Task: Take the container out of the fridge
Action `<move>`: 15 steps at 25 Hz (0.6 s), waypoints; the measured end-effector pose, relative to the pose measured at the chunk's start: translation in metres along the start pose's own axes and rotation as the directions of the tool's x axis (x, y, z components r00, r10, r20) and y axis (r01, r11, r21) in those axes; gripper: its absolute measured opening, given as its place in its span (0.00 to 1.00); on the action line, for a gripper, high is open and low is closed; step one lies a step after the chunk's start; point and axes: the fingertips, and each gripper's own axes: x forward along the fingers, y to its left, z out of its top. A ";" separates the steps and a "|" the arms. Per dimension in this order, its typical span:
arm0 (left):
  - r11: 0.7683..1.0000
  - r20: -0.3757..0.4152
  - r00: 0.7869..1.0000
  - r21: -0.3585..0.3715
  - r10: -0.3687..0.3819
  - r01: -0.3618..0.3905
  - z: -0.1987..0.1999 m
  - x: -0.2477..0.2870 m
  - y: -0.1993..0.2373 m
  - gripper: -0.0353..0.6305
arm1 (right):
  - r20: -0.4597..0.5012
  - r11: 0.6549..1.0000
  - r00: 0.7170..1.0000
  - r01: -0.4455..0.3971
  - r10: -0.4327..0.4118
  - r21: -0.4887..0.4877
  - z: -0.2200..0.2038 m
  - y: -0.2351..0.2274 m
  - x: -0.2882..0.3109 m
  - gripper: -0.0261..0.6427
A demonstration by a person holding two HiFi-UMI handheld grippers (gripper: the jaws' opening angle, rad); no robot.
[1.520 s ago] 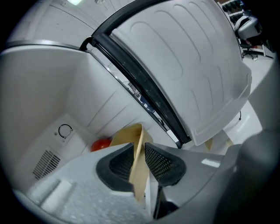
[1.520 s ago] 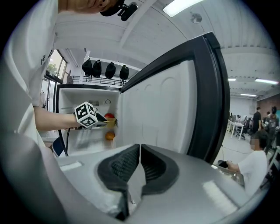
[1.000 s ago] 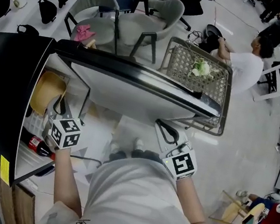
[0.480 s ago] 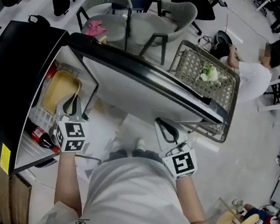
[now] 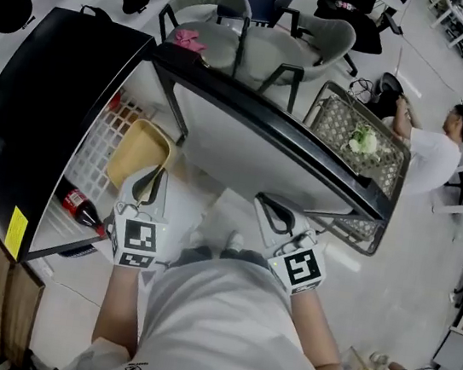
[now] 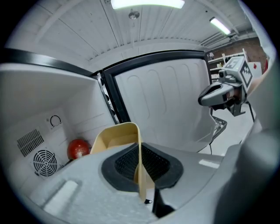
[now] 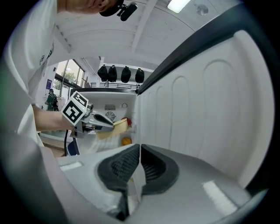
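A beige plastic container (image 5: 137,150) hangs at the mouth of the open black fridge (image 5: 42,100), over the white wire shelf (image 5: 92,163). My left gripper (image 5: 155,179) is shut on its near rim. In the left gripper view the thin container wall (image 6: 117,136) stands pinched between the dark pads (image 6: 154,162). My right gripper (image 5: 269,208) is shut and empty, just in front of the open fridge door (image 5: 263,146). The right gripper view shows its own pads (image 7: 151,166) pressed together, with the left gripper (image 7: 99,119) and the container (image 7: 119,124) beyond.
A cola bottle (image 5: 82,202) lies on the lower fridge shelf. A red round thing (image 6: 78,148) and an orange fruit (image 7: 126,141) sit deeper inside. Behind the door stand a wire basket (image 5: 344,123), grey chairs (image 5: 236,38) and a crouching person (image 5: 436,146).
My left gripper has pulled the container out from the fridge interior toward the door side. The right gripper has stayed in place.
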 end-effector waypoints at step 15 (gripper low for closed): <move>0.983 0.172 0.985 -0.174 -0.034 0.064 -0.010 -0.047 -0.016 0.09 | 0.025 0.980 0.980 -0.194 0.196 -0.047 0.020 0.053 0.047 0.06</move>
